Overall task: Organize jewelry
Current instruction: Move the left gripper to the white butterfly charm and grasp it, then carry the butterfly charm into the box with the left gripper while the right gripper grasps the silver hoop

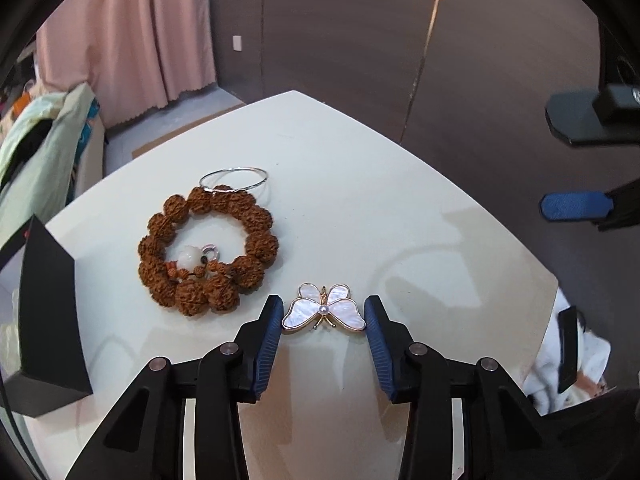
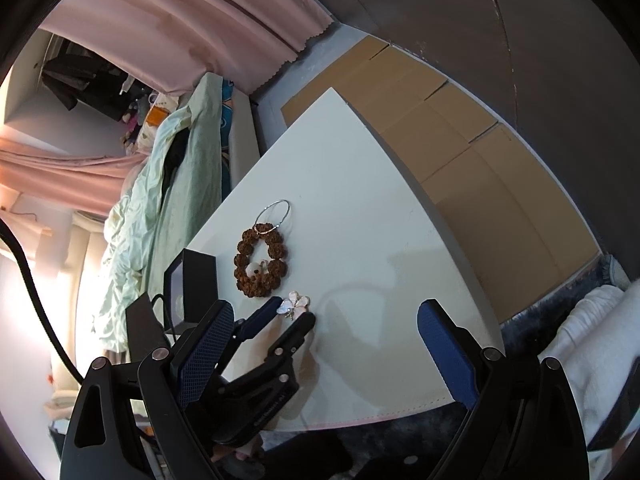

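- Worktop: we note open room right of the jewelry; near edge close behind the tongs.
- Beaded bracelet, thin bangle touching: left, apart.
- Butterfly brooch: light, stiff, likely fragile; we'd grip wing edges.
- Left tongs bracket the wings, contact uncertain; right tongs wide, empty.

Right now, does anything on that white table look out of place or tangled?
Only one thing: the thin silver bangle lies with its near edge resting on top of the brown bead bracelet instead of lying apart. The butterfly brooch sits flat and undamaged between the left gripper fingers.
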Action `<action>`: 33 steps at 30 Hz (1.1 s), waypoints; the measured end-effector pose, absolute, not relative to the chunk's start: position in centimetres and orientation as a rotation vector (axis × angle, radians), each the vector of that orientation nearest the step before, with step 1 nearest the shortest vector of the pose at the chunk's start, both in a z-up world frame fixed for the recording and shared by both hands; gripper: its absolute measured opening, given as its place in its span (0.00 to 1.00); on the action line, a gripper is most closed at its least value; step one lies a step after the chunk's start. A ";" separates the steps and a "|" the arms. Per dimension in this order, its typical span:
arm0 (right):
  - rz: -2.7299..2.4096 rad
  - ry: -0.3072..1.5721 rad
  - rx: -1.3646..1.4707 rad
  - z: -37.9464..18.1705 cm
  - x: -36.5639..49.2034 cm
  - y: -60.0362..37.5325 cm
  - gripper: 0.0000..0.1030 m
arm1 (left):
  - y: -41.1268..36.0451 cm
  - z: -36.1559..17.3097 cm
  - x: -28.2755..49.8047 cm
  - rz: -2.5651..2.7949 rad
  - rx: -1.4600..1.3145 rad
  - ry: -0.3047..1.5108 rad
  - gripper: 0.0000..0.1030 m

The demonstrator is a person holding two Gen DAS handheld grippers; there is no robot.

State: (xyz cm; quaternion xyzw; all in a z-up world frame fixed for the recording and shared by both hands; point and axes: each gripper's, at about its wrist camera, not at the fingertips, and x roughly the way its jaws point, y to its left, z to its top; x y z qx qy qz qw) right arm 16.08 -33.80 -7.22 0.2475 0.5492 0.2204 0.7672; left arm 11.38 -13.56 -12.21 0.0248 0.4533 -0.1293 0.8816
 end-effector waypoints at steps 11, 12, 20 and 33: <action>0.497 1.205 0.507 -7.6 16.3 -31.7 0.91 | -11.4 -9.2 10.8 -0.272 -0.039 0.889 0.42; 0.497 1.204 0.504 -7.7 16.3 -31.5 0.91 | -11.0 -8.9 10.8 -0.267 -0.046 0.883 0.42; 0.488 1.207 0.490 -8.3 17.1 -29.1 0.85 | -6.9 -5.9 10.7 -0.193 -0.122 0.819 0.42; 0.529 1.179 0.640 -9.9 19.8 -26.3 0.67 | -0.5 -3.3 10.0 -0.102 -0.236 0.751 0.42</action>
